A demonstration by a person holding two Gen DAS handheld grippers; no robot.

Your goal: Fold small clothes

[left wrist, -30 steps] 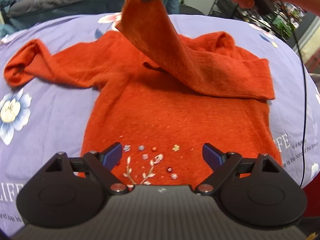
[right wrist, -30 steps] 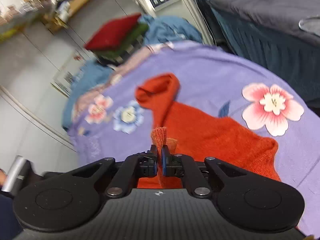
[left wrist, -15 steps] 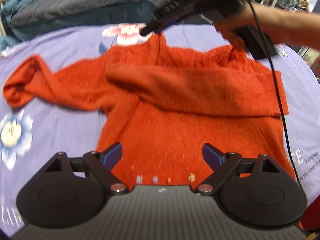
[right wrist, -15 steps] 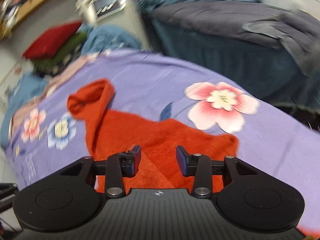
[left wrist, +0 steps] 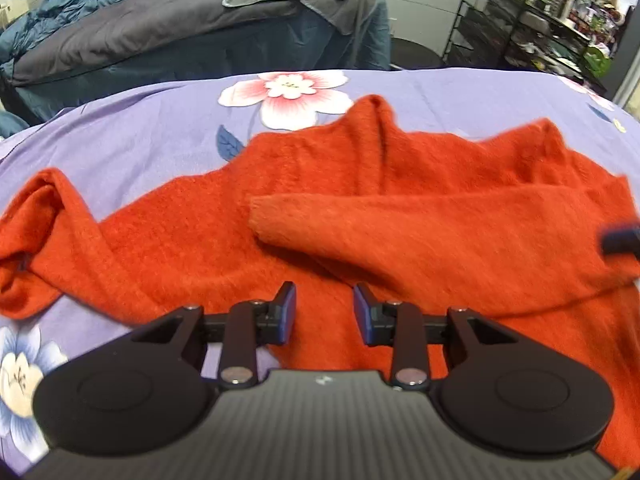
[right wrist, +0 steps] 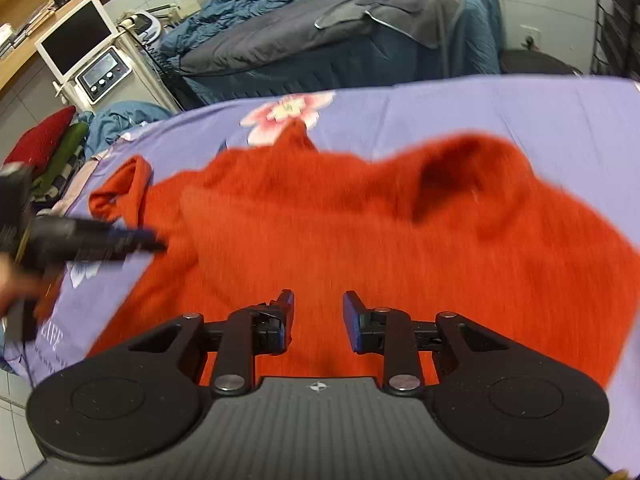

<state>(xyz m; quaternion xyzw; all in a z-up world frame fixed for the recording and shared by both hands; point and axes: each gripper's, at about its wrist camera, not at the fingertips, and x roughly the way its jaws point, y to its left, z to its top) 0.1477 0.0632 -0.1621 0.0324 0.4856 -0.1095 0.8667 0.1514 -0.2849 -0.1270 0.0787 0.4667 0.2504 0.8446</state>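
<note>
Left gripper (left wrist: 324,314): jaws closing, nothing between them, above the sweater's body.
Right gripper (right wrist: 318,316): jaws closing, empty, over the sweater.
Sheet writing (right wrist: 51,338): partly readable, "LIFE".
Orange sweater (left wrist: 400,216): flat on the purple floral sheet (left wrist: 460,92), collar toward the far edge; one sleeve (left wrist: 420,232) folded crosswise over the chest, the other (left wrist: 44,220) stretched out sideways.

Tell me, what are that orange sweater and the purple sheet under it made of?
The sweater looks like a soft, fuzzy knit, perhaps wool or acrylic: its surface is matte and hairy, with fine ribbing. The sheet looks like smooth, thin woven cloth, likely cotton or polyester, printed with flowers; which fibre cannot be told.
</note>
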